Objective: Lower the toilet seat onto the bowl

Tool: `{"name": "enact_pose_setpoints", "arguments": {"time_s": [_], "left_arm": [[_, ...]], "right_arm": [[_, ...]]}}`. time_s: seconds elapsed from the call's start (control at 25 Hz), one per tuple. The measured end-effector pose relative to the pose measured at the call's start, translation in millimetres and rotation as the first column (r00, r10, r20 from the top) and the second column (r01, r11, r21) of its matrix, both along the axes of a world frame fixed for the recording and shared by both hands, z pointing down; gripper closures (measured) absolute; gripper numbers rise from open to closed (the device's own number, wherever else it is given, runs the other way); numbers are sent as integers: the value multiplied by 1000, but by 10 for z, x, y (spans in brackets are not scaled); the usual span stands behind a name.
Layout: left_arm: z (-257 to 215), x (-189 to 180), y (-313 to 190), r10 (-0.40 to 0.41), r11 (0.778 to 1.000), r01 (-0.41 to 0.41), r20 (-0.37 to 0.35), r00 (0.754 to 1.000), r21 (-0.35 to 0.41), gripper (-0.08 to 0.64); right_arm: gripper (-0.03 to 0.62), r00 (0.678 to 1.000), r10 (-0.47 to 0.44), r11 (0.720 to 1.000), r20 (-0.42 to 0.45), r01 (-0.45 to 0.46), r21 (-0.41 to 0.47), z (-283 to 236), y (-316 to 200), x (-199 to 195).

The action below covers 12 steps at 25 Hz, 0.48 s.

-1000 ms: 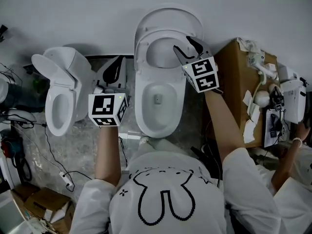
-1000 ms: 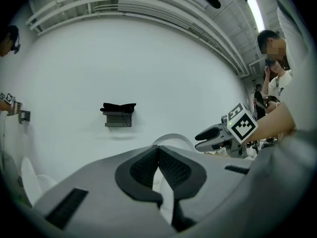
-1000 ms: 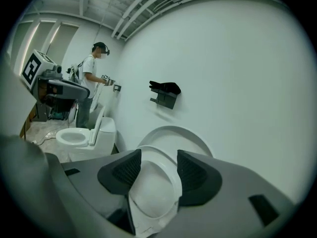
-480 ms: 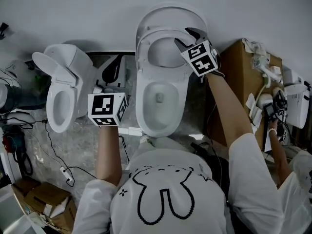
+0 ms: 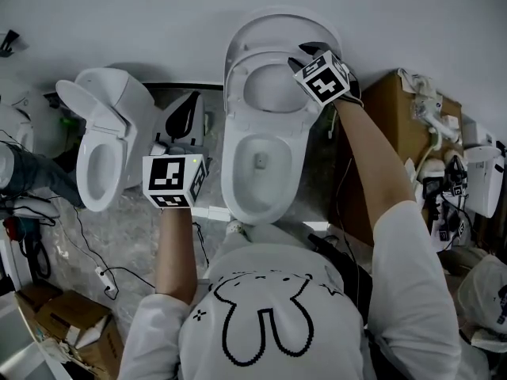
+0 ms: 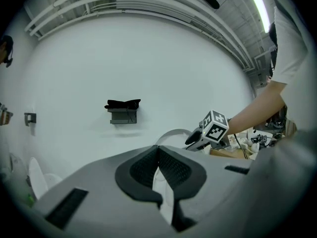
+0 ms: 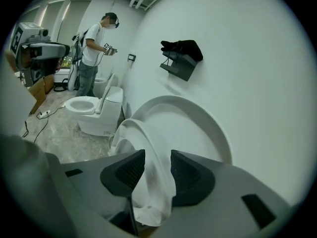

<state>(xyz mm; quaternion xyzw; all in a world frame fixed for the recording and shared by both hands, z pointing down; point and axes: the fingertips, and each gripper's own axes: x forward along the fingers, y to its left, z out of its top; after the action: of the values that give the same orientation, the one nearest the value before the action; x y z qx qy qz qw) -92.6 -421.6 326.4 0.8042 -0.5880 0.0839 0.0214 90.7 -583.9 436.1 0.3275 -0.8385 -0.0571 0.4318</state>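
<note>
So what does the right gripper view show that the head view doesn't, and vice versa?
Only the right gripper view: the right gripper's fingers up close, which have just been closing with the raised seat's rim between them, and a bystander's upper body. Only the head view: the cluttered cardboard box beside the toilet, and the wearer's rabbit-print shirt. Both: that toilet with its lid up, a second toilet, and the left gripper.

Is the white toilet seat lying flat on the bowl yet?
No, the white plastic toilet seat stands raised beside the open lid, well clear of the bowl.
</note>
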Motion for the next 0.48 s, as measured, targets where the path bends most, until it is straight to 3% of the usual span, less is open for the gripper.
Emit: {"name": "enact_pose_setpoints", "arguments": {"time_s": [0.12, 0.2, 0.48], "left_arm": [[18, -32, 31, -6, 1000, 6, 6, 1000, -3, 551], [35, -61, 57, -11, 1000, 11, 2, 1000, -9, 551], [58, -73, 168, -5, 999, 5, -9, 1000, -37, 551]], "right_arm": [[411, 999, 8, 1000, -32, -8, -6, 71, -54, 14], [469, 999, 26, 1000, -44, -26, 9, 90, -103, 38], [469, 998, 55, 998, -44, -56, -34, 65, -107, 37]]}}
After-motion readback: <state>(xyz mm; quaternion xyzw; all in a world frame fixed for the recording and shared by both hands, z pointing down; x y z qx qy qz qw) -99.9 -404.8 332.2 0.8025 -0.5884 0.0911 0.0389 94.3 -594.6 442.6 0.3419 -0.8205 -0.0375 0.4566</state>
